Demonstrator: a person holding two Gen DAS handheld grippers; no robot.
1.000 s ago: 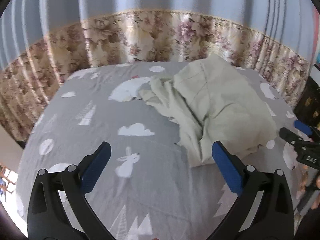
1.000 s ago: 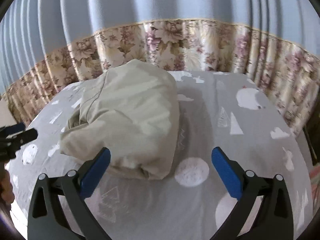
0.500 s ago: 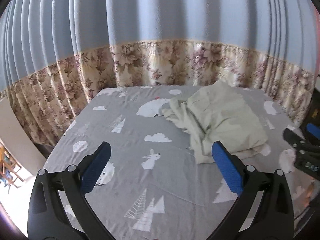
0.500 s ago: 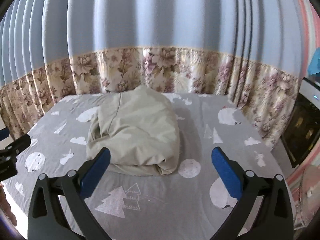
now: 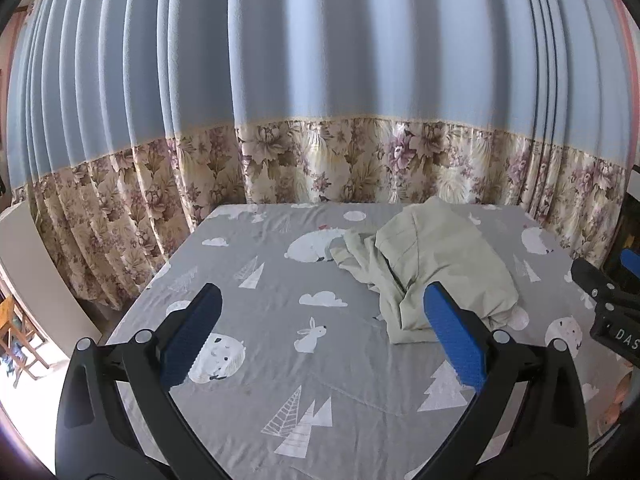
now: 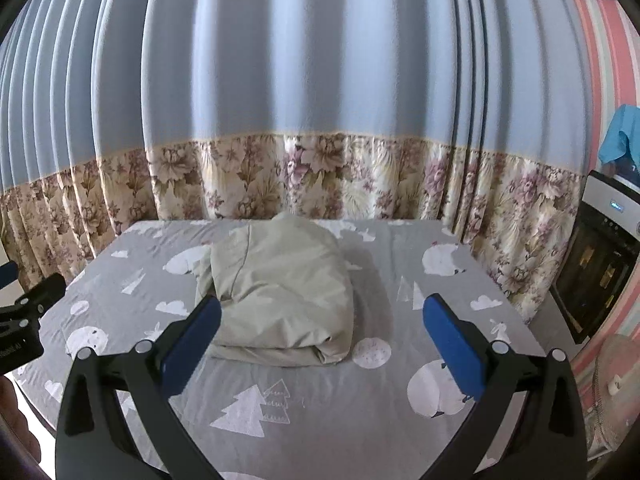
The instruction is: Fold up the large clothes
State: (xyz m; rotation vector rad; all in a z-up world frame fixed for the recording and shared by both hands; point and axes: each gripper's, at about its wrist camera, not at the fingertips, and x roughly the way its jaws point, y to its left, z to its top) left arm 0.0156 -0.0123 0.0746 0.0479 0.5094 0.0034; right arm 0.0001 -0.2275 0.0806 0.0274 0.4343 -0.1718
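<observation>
Both tongs hang released, the right gripper point(image 6: 320, 344) nearer the pale green folded cotton garment point(image 6: 280, 296) lying centre frame, long axis running away.

blue curtain point(image 6: 320, 60) | floral hem point(image 6: 320, 176) | perhaps an oven point(image 6: 596, 272)

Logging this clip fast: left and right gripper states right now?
Left gripper: open, holding nothing, above the bed.
Right gripper: open, holding nothing, short of the pale green garment.
</observation>
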